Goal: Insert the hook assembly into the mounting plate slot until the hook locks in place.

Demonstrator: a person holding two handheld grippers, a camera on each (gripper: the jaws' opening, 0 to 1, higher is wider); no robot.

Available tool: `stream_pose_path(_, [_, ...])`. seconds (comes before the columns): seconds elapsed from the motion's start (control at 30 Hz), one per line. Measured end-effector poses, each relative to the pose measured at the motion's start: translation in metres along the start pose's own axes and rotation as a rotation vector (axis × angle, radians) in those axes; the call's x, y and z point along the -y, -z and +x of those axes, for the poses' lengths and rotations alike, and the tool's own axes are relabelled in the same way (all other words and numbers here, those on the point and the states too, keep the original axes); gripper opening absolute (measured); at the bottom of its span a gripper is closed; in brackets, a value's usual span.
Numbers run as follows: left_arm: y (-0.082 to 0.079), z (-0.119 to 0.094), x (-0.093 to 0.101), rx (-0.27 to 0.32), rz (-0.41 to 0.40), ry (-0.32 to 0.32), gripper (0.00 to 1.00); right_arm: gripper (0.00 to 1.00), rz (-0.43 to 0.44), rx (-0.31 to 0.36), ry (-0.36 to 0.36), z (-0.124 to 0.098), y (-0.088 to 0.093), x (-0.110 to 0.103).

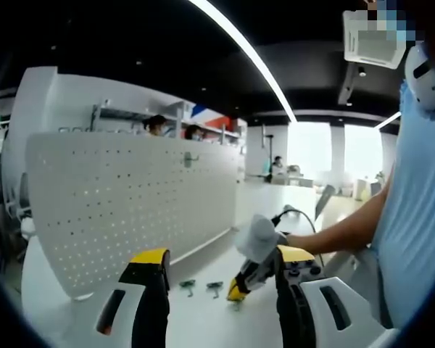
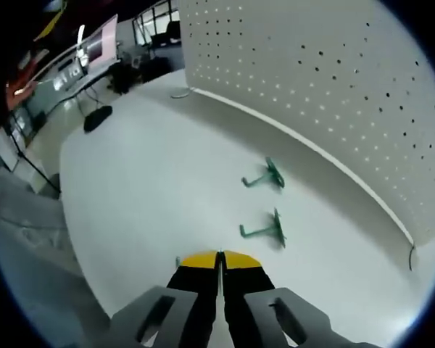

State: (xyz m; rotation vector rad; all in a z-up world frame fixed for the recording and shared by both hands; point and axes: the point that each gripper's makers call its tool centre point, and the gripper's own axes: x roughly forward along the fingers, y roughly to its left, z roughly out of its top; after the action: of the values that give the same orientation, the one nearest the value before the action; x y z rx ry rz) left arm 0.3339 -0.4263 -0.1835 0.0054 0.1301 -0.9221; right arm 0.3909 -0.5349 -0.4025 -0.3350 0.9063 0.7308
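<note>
Nearest, in the right gripper view, the right gripper hangs low over a white surface, its yellow-tipped jaws pressed together with nothing between them. Just beyond its tips lies one small green hook, and a second green hook rests a little farther on. Both lie flat, near the foot of a white pegboard that stands upright along the back of the surface.

In the left gripper view, the left gripper has its jaws spread wide apart and empty. Between them, farther off, the right gripper shows with a gloved hand on it, tip down by the two hooks. One hook already hangs high on the pegboard. People sit beyond it in the background.

The likely trouble: with closed jaws so close, a forward nudge could push the near hook away or skid it into the other one. The hooks look thin and lie flat, so a grip may slip or catch a hook crooked, and a tilted hook would probably jam in the small holes rather than lock.
</note>
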Motion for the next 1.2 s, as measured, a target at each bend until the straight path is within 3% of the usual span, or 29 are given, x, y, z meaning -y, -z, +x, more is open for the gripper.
stream_pose_path(0.27, [0.002, 0.0, 0.001, -0.004, -0.001, 0.003, 0.59, 0.0, 0.014, 0.019, -0.002, -0.003, -0.002, 0.003])
stream_pose_path(0.63, [0.004, 0.002, 0.001, -0.008, -0.004, 0.009, 0.58, 0.0, 0.057, 0.105, -0.015, -0.017, -0.02, 0.005])
stream_pose_path(1.2, [0.008, 0.009, 0.005, -0.027, 0.003, 0.02, 0.57, 0.0, 0.105, 0.277, 0.006, -0.06, -0.062, 0.013])
